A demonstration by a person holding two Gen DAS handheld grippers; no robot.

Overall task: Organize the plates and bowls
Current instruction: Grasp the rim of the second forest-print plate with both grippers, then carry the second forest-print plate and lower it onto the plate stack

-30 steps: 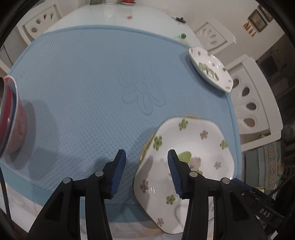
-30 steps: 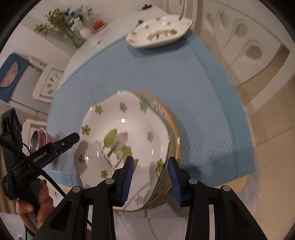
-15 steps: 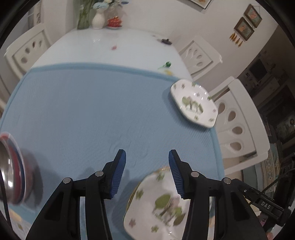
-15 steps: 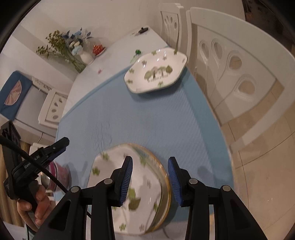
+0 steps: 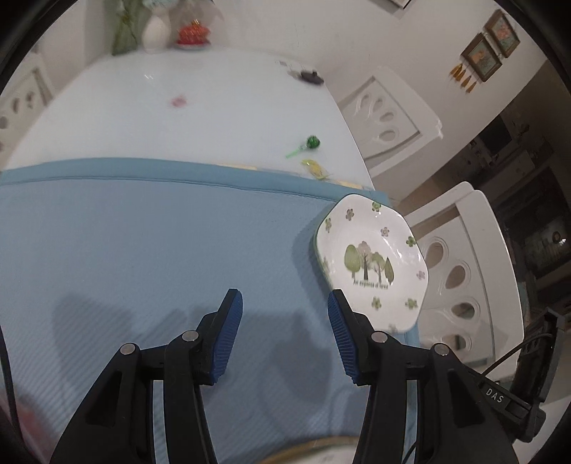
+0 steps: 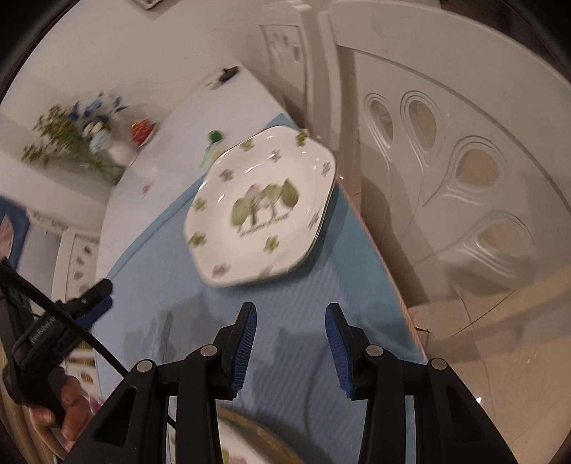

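A white hexagonal plate with a tree print and small flowers (image 5: 371, 262) lies at the far right corner of the blue mat (image 5: 142, 242); it also shows in the right wrist view (image 6: 262, 207). My left gripper (image 5: 282, 303) is open and empty, above the mat, left of and nearer than that plate. My right gripper (image 6: 289, 314) is open and empty, just short of the plate. The rim of the plate stack (image 6: 264, 442) shows at the bottom edge, under the right gripper. The left gripper shows in the right wrist view (image 6: 94, 303).
White chairs (image 6: 446, 160) stand close along the table's right side. On the white table (image 5: 214, 107) beyond the mat lie a green lollipop (image 5: 308, 144), a yellow wrapper (image 5: 316, 169), a black object (image 5: 310, 76), a vase (image 5: 155, 30) and a red dish (image 5: 192, 35).
Both grippers have moved away from the plate stack and forward across the mat towards the far tree-print plate. The stack has dropped to the bottom edge of both views. The red bowls have left view.
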